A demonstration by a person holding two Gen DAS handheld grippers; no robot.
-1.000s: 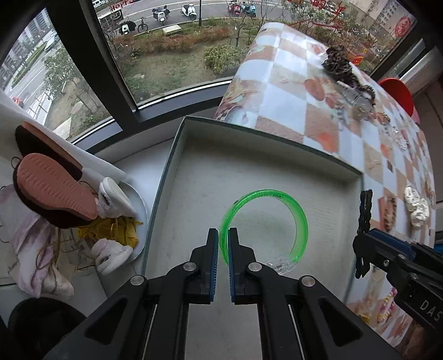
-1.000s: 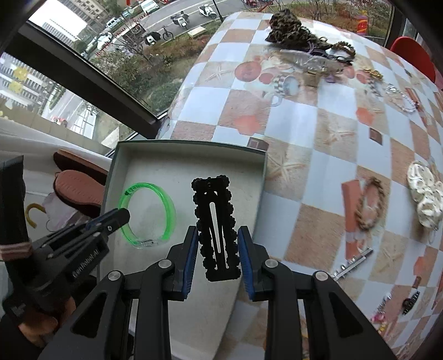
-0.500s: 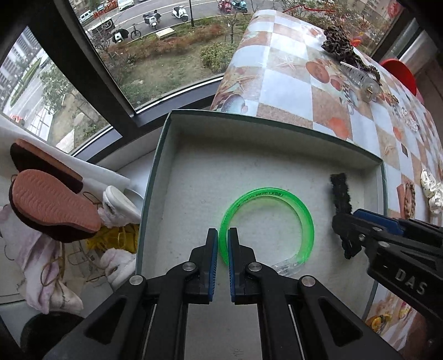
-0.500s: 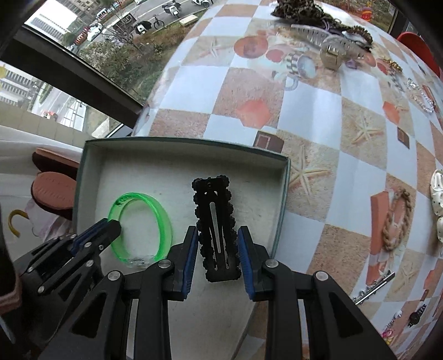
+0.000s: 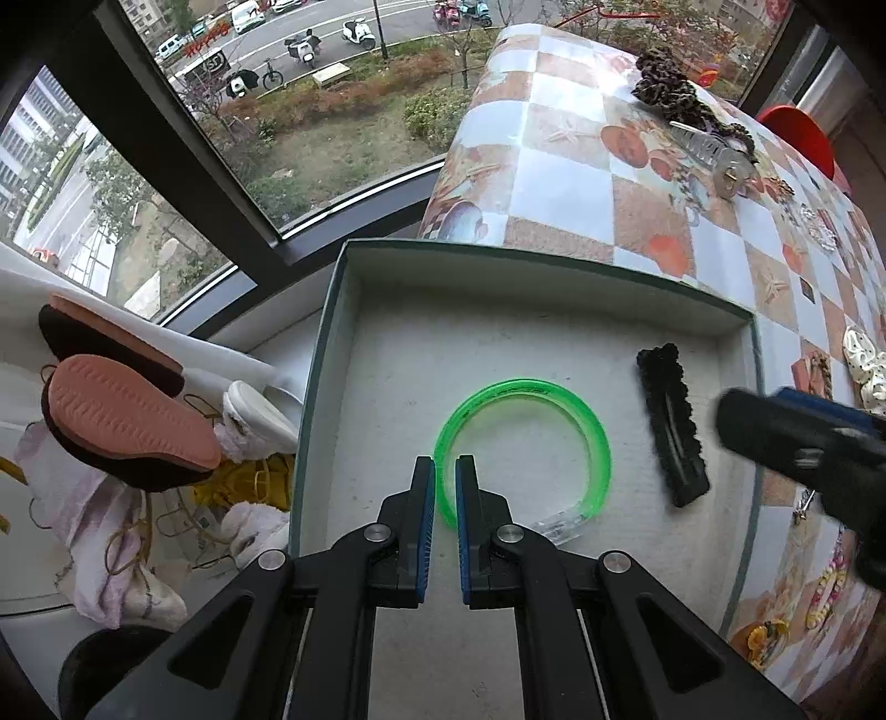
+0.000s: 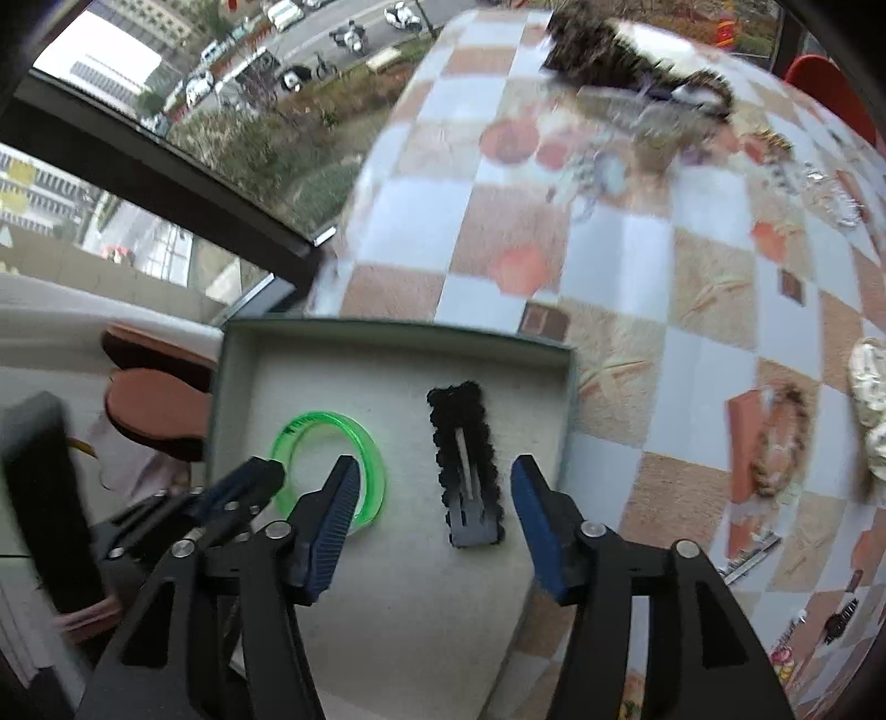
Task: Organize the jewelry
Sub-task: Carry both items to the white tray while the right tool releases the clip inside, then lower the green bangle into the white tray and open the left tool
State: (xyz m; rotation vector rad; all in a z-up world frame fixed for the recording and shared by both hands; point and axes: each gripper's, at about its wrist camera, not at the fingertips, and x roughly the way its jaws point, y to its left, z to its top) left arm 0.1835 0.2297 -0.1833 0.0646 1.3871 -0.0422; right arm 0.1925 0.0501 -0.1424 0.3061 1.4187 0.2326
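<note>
A: Item one, nearest: left gripper [image 5: 441, 487], jaws pressed together, pinching the near rim of the green bangle [image 5: 523, 448]. The bangle lies flat on the floor of the box [image 5: 531, 260], left of centre.

B: Item two?

A: Right gripper [image 6: 434, 501], jaws opening, spread to either side of the black hair clip [image 6: 466, 465]. The pads do not touch it. The clip lies on the box floor, right of the bangle, apart from it.

B: Risks?

A: In my judgement, the left grip is the weak point. A lift or drag with the bangle pinched would pull it back out of the box, or sweep it into the clip. The right fingers [image 6: 534, 512] could also nudge the clip on withdrawal, since it sits between them.

B: Further out?

A: Checked tablecloth [image 6: 626, 266] beyond the box; a braided bracelet [image 6: 778, 443] and a white scrunchie [image 6: 872, 399] at right; a dark heap of accessories [image 6: 620, 50] at the far edge, blurred. The box's right wall stands between the grippers and those pieces. Slippers [image 5: 122, 410] lie off the table, left.
</note>
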